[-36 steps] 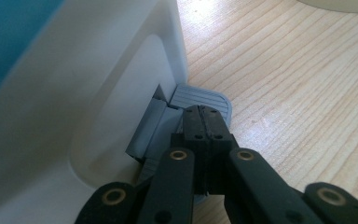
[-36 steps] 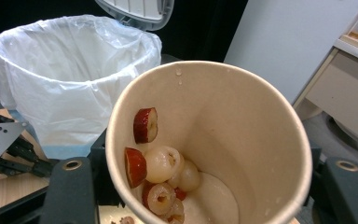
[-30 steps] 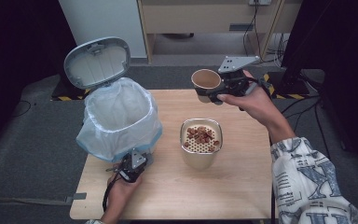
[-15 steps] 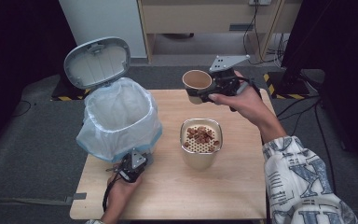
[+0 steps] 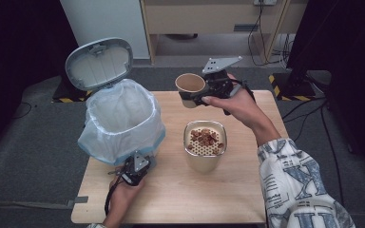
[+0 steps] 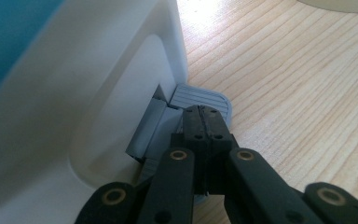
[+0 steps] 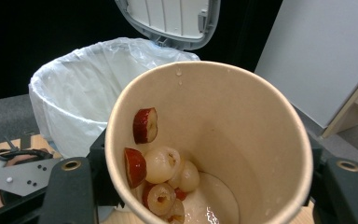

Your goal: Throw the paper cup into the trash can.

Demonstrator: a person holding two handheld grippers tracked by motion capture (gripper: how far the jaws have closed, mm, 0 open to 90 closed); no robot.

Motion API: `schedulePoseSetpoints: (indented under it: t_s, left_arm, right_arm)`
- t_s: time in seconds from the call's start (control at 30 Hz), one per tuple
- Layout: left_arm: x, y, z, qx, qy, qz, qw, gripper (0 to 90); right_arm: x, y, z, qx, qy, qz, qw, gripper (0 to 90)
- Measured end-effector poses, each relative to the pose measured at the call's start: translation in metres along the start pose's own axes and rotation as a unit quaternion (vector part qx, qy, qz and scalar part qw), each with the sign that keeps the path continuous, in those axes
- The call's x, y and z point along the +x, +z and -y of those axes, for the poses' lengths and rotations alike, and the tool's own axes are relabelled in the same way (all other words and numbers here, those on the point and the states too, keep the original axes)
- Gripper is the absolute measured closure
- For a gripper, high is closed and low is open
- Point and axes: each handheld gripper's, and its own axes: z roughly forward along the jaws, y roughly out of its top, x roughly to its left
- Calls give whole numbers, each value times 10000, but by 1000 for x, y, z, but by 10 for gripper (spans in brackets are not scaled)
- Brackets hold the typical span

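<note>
Above the table's far edge, the right gripper (image 5: 196,97) clamps a paper cup (image 5: 190,84) of fruit leftovers, well short of the lined bin (image 5: 121,121). Left gripper (image 6: 204,122), jaws closed, presses the pedal (image 6: 200,97); lid (image 5: 99,63) up. Emptying not yet done.

The high view looks down on the desk (image 5: 171,199) from above; both tool cameras sit close, sharing the lined bin (image 5: 123,123) (image 7: 70,93).

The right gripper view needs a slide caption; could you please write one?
Paper cup with red and pale fruit pieces, gripped near the lined bin with its lid raised.
</note>
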Motion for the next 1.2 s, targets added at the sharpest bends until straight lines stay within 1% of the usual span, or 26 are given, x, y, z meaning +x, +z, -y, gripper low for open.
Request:
schedulePoseSetpoints:
  t_s: [0.23,0.97,1.2]
  left_arm:
    - [0,0,0,1,1,-1,10000,897]
    - [0,0,0,1,3,-7,10000,897]
    - [0,0,0,-1,4,-16,10000,897]
  right_arm:
    - [5,11,-3,-24,49,-91,9999,336]
    - [22,45,-15,-65,204,-221,9995,331]
    - [28,59,-22,-100,249,-297,9992,332]
